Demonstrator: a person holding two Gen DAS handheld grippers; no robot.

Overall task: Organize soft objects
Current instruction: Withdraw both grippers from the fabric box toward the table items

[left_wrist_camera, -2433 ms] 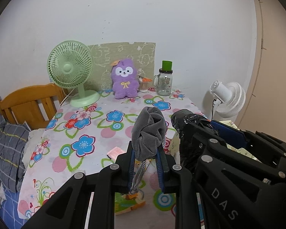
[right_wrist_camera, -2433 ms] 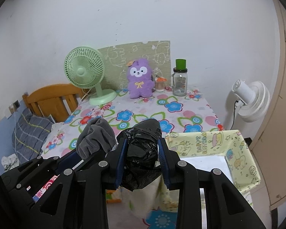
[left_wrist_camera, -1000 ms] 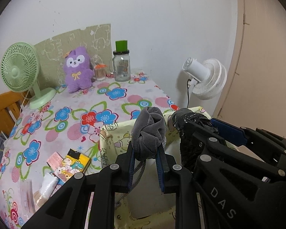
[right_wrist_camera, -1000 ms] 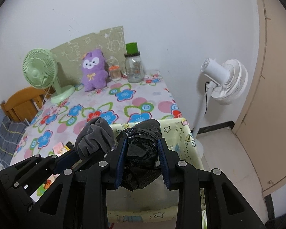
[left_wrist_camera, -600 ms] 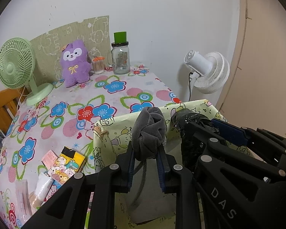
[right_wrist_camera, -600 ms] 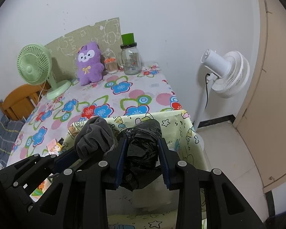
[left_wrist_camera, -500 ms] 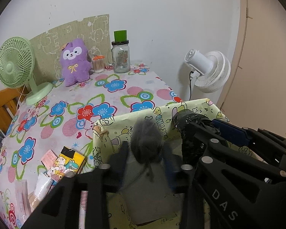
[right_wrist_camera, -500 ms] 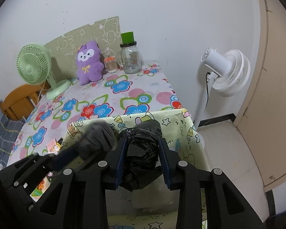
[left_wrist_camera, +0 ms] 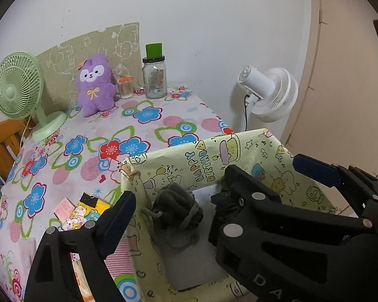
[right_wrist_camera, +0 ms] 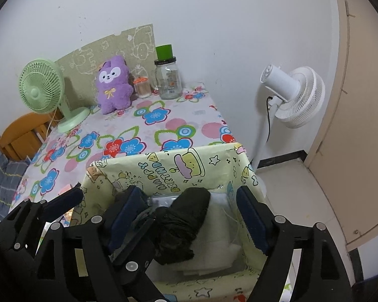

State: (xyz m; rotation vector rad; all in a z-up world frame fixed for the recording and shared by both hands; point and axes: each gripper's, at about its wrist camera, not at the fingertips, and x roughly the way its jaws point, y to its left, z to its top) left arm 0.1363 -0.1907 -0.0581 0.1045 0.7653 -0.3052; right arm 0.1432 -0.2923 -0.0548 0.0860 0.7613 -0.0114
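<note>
Inside the box [right_wrist_camera: 163,173], the black bundle [right_wrist_camera: 184,224] lies free between the right gripper's [right_wrist_camera: 189,216] just-opened jaws.

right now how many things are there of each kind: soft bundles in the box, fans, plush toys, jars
soft bundles in the box: 2, a grey bundle and a black bundle
fans: 2, a green desk fan and a white standing fan
plush toys: 1, the purple plush
jars: 1, the glass jar
total: 6
</note>
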